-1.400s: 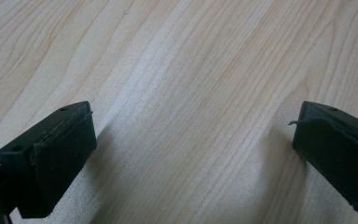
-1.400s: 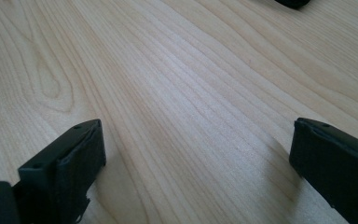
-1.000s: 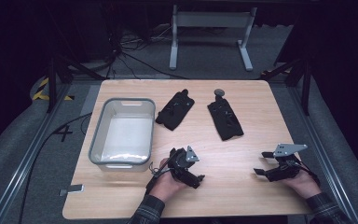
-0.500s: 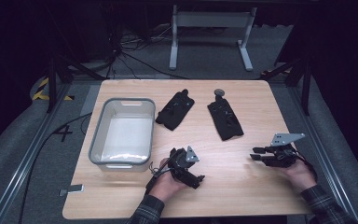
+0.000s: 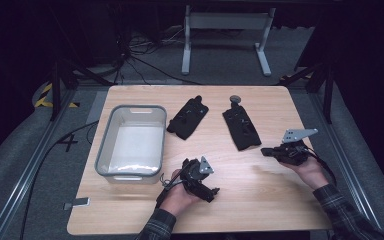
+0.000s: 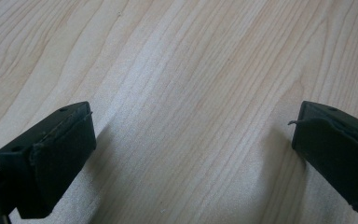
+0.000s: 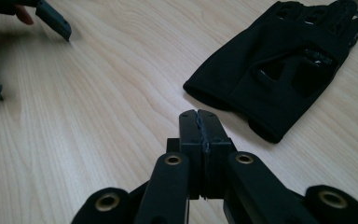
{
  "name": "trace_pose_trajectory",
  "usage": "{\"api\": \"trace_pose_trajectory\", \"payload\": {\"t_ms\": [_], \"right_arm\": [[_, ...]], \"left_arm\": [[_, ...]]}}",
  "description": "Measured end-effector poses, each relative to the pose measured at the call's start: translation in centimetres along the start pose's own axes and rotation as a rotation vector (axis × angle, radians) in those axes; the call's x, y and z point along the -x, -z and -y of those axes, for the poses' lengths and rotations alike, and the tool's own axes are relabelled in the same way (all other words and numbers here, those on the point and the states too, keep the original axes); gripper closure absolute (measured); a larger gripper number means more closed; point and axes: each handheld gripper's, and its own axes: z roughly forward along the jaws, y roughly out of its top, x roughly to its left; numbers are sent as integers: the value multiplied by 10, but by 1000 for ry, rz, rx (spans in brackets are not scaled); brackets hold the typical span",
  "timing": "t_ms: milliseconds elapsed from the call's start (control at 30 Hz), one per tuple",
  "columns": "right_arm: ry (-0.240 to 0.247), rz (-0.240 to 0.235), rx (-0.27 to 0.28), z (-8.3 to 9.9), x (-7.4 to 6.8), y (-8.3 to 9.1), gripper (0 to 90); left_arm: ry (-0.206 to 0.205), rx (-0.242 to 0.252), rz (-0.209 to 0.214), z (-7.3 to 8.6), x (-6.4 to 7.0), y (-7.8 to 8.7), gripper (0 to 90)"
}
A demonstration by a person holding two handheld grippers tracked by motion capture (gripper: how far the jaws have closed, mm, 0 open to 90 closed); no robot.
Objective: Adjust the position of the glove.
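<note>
Two black gloves lie on the wooden table (image 5: 260, 200): one glove (image 5: 187, 118) beside the bin, the other glove (image 5: 241, 128) (image 7: 279, 65) further right. My left gripper (image 5: 215, 192) (image 6: 191, 140) rests low over bare wood near the front edge, its jaws wide open with nothing between them. My right gripper (image 5: 266, 150) (image 7: 198, 116) hovers just right of the right-hand glove's cuff, pointing left, jaws pressed together and empty.
A grey plastic bin (image 5: 110, 145) with a white inside stands at the table's left. A small round dark object (image 5: 235, 99) lies behind the right glove. A table frame (image 5: 225, 22) stands on the floor beyond.
My right gripper has moved forward and left, from near the table's right front edge to beside the right glove's cuff. The left gripper has stayed put.
</note>
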Motion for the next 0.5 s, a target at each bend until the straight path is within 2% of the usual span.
{"api": "trace_pose_trajectory", "payload": {"t_ms": [333,500], "right_arm": [[6,13,-9,-18,14,-20,899],[-5,30,-11,-24,25,-37,900]], "left_arm": [[-4,0,2,0,0,0,0],[-5,-1,2,0,0,0,0]]}}
